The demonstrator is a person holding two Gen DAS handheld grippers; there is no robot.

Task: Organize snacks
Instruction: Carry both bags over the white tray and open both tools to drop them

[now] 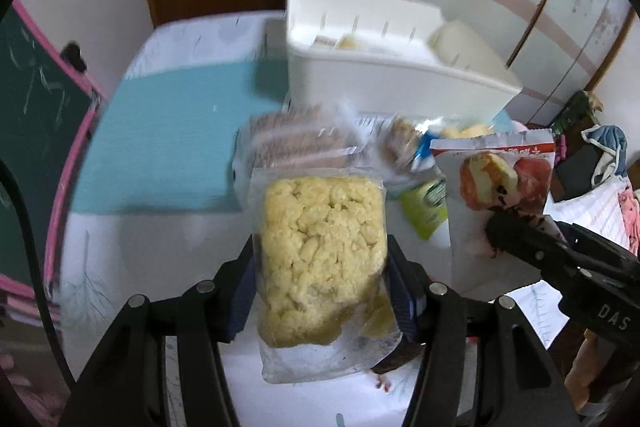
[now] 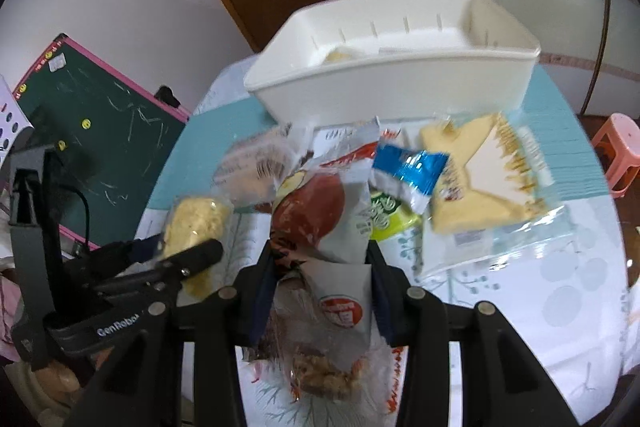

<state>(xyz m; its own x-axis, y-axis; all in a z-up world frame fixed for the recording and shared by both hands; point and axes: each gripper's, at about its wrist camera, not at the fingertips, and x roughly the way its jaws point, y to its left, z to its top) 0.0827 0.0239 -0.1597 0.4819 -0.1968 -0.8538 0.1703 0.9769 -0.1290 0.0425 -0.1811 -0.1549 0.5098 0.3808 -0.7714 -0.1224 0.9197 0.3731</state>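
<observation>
My left gripper (image 1: 320, 247) is shut on a clear pack of yellow puffed snack (image 1: 320, 227), gripped at both sides and held above the table. In the right wrist view the same pack (image 2: 196, 223) and the left gripper (image 2: 184, 247) sit at the lower left. My right gripper (image 2: 320, 251) is shut on a red and white packet with an apple picture (image 2: 320, 211). That packet (image 1: 496, 179) and the right gripper (image 1: 516, 231) also show at the right of the left wrist view. A white bin (image 2: 400, 87) stands behind the snack pile, with some snacks inside.
Loose on the table lie a sandwich pack (image 2: 480, 179), a blue packet (image 2: 408, 171), a green packet (image 2: 384, 219) and a brown biscuit pack (image 1: 296, 143). A chalkboard (image 2: 100, 115) leans at the left. A pink stool (image 2: 620, 151) stands at the right.
</observation>
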